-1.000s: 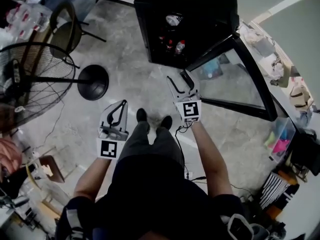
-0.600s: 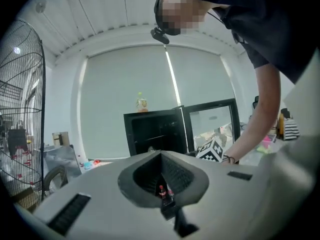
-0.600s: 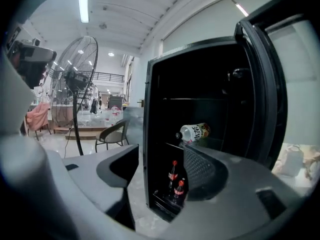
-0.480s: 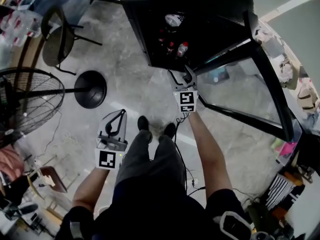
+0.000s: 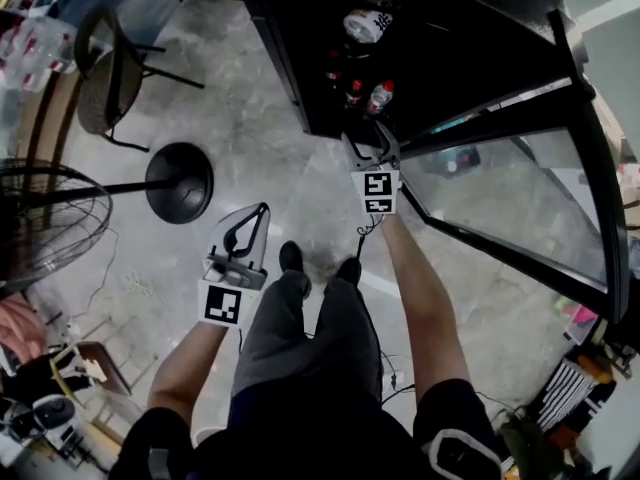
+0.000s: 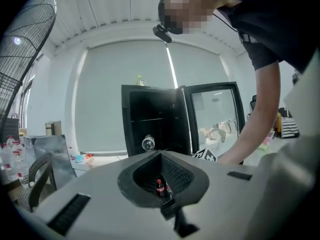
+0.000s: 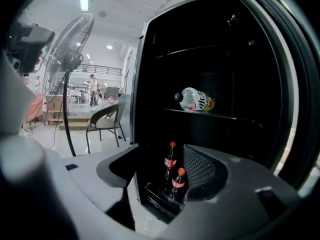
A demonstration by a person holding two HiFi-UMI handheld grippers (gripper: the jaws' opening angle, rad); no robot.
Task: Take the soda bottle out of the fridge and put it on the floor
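Note:
The black fridge point(image 5: 420, 28) stands open. Two red-capped cola bottles point(image 7: 170, 163) stand upright in its bottom, one point(image 7: 178, 181) nearer than the other; the head view shows them too point(image 5: 353, 91). A pale bottle point(image 7: 196, 100) lies on its side on the shelf above. My right gripper point(image 5: 366, 144) is open just outside the fridge mouth, and the cola bottles show between its jaws point(image 7: 161, 153), a short way ahead. My left gripper point(image 5: 263, 209) hangs shut and empty over the floor by the person's left foot, pointing at the fridge point(image 6: 150, 129).
The fridge's glass door point(image 5: 500, 198) swings out to the right of my right arm. A standing fan point(image 5: 40, 228) with a round black base point(image 5: 180, 181) and a chair point(image 5: 105, 78) stand to the left. The person's feet point(image 5: 290, 258) are on the grey floor.
The view has closed in on the fridge. My right gripper has moved forward to the fridge opening, still open. The left gripper stays shut and low.

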